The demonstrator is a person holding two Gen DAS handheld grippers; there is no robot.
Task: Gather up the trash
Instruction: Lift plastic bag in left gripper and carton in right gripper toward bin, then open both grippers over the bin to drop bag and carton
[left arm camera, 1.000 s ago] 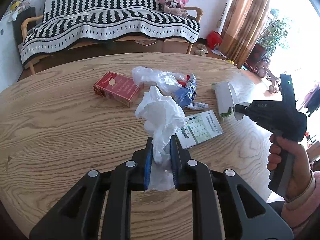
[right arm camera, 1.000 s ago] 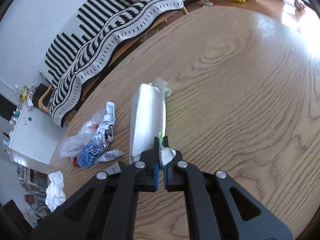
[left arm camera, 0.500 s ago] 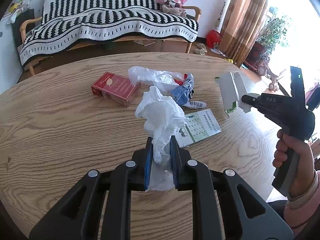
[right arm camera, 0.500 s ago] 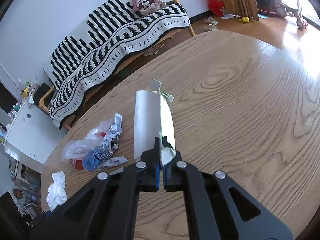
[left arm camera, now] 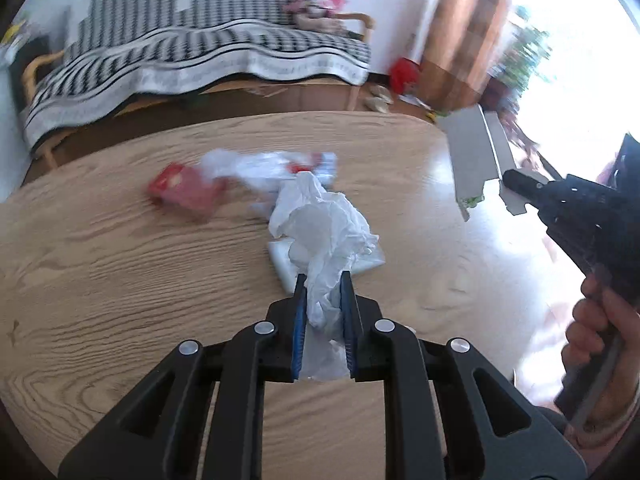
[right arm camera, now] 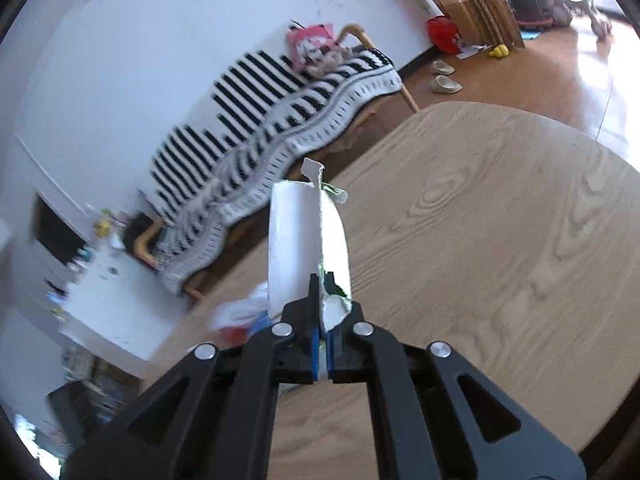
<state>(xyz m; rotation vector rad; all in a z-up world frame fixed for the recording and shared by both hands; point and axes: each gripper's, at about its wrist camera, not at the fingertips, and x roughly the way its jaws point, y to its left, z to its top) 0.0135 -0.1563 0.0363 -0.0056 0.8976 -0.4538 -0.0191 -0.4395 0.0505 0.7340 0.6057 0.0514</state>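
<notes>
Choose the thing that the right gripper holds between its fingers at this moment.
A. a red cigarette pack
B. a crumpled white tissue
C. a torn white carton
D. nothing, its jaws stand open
C: in the right wrist view the right gripper is shut on the torn white carton, which sticks up above the wooden table; the crumpled tissue is in the left gripper.

From my left wrist view the red pack (left arm camera: 185, 192) and plastic wrappers (left arm camera: 256, 168) smear with blur, print unreadable on both.
</notes>
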